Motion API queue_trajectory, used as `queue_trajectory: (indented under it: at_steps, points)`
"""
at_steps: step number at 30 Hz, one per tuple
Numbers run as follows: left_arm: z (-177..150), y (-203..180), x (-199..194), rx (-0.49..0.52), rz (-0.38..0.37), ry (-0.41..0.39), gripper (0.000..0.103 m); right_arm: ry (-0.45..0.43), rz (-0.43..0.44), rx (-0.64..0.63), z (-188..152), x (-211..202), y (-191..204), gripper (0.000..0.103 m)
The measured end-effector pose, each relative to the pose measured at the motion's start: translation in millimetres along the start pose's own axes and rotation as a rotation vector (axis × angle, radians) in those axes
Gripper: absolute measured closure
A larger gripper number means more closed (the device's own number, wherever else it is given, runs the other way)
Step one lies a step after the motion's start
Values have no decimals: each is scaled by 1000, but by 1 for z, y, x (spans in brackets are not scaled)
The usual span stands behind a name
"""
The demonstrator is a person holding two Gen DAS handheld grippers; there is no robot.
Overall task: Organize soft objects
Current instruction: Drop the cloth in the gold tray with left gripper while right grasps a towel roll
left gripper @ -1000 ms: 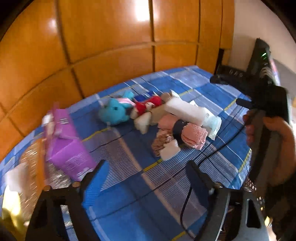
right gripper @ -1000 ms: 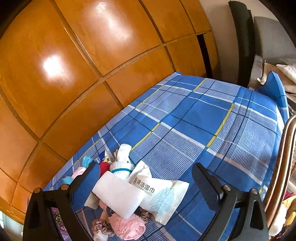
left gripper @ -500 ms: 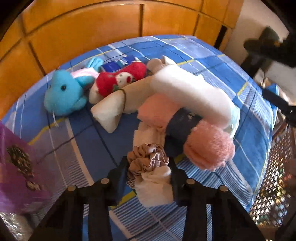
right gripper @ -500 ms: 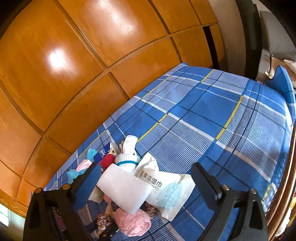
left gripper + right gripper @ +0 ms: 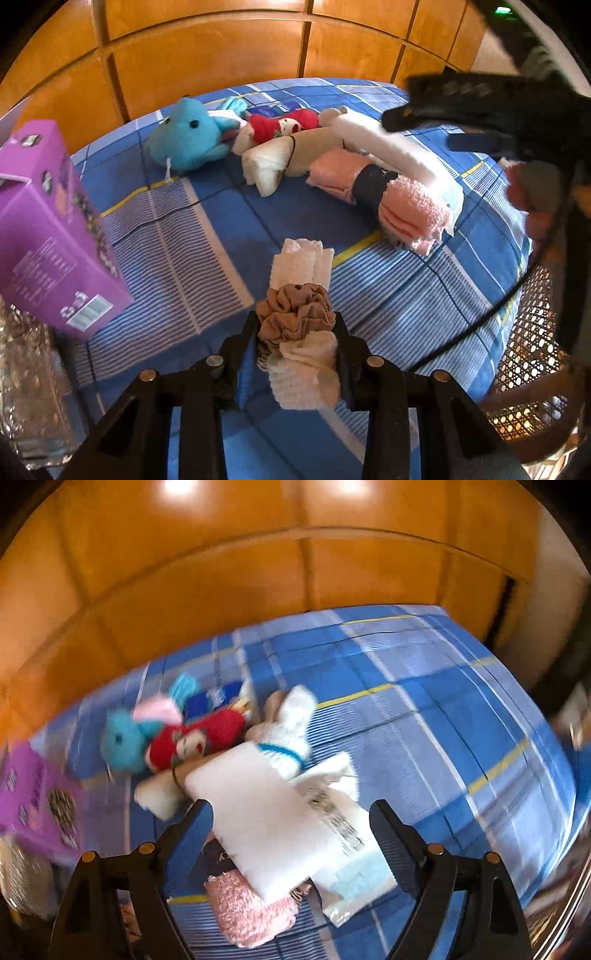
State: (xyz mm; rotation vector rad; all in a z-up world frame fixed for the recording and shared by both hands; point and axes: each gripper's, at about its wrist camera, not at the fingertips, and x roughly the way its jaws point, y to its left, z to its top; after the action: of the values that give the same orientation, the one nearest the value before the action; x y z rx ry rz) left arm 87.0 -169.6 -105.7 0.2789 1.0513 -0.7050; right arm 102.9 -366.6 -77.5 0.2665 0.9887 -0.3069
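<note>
Left gripper [image 5: 297, 341] pinches brown scrunchie [image 5: 295, 317] plus white sock [image 5: 303, 365], lower centre: light, squashy; grip mid-bundle. Right gripper [image 5: 291, 823] wide, closing around white foam pad [image 5: 266, 819].

The right wrist view is smeared with motion blur: the print on the wipes pack [image 5: 334, 814] cannot be read, and the purple box [image 5: 33, 797] at the left edge is a streaked shape, cut off by the frame. The white pad [image 5: 266, 812] hides most of the pink towel roll [image 5: 247, 908] beneath it. In the left wrist view the purple box [image 5: 48, 236] is cropped at the left, its small print too fine to read. The right gripper [image 5: 480, 107] is a dark blur at the far right, its fingertips indistinct, and it covers the far end of the white pad [image 5: 384, 147]. The lower end of the cream cloth bundle [image 5: 303, 373] sits hidden between the left gripper's [image 5: 297, 350] fingers [image 5: 343, 354].
</note>
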Motion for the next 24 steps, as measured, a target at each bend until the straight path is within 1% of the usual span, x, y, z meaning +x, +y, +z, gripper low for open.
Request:
queue_trajectory:
  at_steps: [3,7,9,11,12,14,15,17,19,21,22,24]
  points:
    - [2,1,-13,-1,-7,-25,67,50,-5,-67,1,13,9,15]
    - [17,-2,-34,12,-12,-72,67,81,50,-11,-2,22,3,15]
    - [31,-2,-46,20,-14,-104,67,79,61,-2,-3,22,2,18]
    - [46,-3,-52,17,-19,-121,67,66,60,-2,-3,22,2,35]
    - [55,-3,-57,14,-18,-132,67,63,51,-2,-3,20,3,38]
    - [71,0,-63,13,-10,-154,67,55,45,6,-2,19,1,49]
    - [81,3,-68,9,1,-169,67,48,43,11,-2,18,0,50]
    - [102,13,-77,-12,21,-200,67,31,33,16,-1,16,-2,57]
    - [120,29,-91,-46,58,-239,67,24,34,19,0,15,-2,58]
    - [135,54,-106,-102,102,-272,67,23,41,14,0,14,-1,60]
    - [140,69,-114,-134,126,-286,67,22,42,9,0,14,-1,62]
    - [144,103,-129,-193,206,-319,67,22,43,-6,0,15,3,65]
